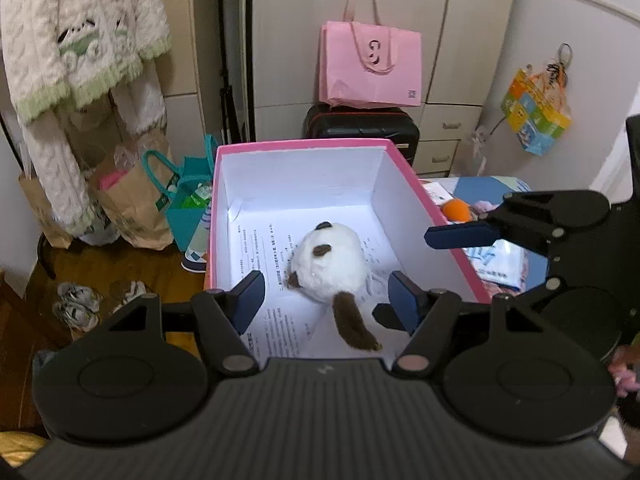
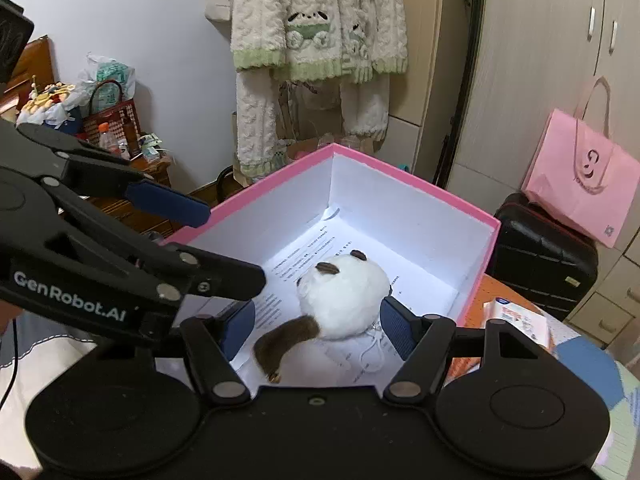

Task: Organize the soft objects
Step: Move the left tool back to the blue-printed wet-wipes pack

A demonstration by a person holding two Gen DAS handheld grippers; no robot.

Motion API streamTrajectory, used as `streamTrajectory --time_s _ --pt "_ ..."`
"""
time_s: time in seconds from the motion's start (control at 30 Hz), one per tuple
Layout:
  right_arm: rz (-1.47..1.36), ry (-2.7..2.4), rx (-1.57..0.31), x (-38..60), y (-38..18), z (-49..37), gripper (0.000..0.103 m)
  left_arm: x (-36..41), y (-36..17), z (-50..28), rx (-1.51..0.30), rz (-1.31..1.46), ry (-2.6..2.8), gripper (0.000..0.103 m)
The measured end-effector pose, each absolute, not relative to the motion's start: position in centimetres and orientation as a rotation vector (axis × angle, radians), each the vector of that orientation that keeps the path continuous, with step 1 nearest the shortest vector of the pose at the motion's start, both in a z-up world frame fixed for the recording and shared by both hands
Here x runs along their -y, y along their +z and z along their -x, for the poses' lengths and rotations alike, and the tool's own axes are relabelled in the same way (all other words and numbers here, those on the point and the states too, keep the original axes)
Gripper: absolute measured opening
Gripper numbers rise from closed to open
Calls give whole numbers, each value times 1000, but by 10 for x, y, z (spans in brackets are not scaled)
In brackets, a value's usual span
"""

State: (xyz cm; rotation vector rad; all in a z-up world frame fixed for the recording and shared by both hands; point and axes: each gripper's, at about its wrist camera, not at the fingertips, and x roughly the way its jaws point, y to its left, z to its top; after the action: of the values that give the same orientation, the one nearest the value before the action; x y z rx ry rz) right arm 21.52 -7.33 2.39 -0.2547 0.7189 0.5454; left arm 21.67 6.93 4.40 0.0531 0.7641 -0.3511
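Note:
A white plush toy [image 1: 332,264] with brown ears and a brown tail lies on printed paper inside a pink box [image 1: 304,145] with white inner walls. My left gripper [image 1: 328,300] is open over the near end of the box, its fingers either side of the plush, not touching it. My right gripper [image 2: 318,326] is open too, hovering above the plush [image 2: 346,294] in the same box [image 2: 416,182]. Each gripper shows in the other's view: the right one at the right edge [image 1: 460,236], the left one at the left [image 2: 168,204].
An orange soft ball [image 1: 456,210] and printed packets [image 1: 500,260] lie right of the box. A pink bag [image 1: 370,66] sits on a black suitcase [image 1: 362,124] behind. Paper bags [image 1: 132,204], a teal bag and slippers stand on the floor at left. A knit sweater [image 2: 320,20] hangs on the wall.

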Motion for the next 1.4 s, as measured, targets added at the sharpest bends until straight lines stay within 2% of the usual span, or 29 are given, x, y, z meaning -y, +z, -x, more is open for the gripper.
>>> streamTrajectory --time_s 0.3,0.6,0.97,1.4 --pt "292 549 -673 82 52 -159 76 -67 74 -169 -696 -96 -424 70" --pt "304 534 -647 102 61 -105 78 -56 82 -126 -676 -110 -528 73" --pt "224 399 -677 179 27 -60 79 -5 69 -98 -664 -154 -635 75" --pt "162 343 -660 254 -17 -81 80 73 31 -108 -659 -190 -655 75"
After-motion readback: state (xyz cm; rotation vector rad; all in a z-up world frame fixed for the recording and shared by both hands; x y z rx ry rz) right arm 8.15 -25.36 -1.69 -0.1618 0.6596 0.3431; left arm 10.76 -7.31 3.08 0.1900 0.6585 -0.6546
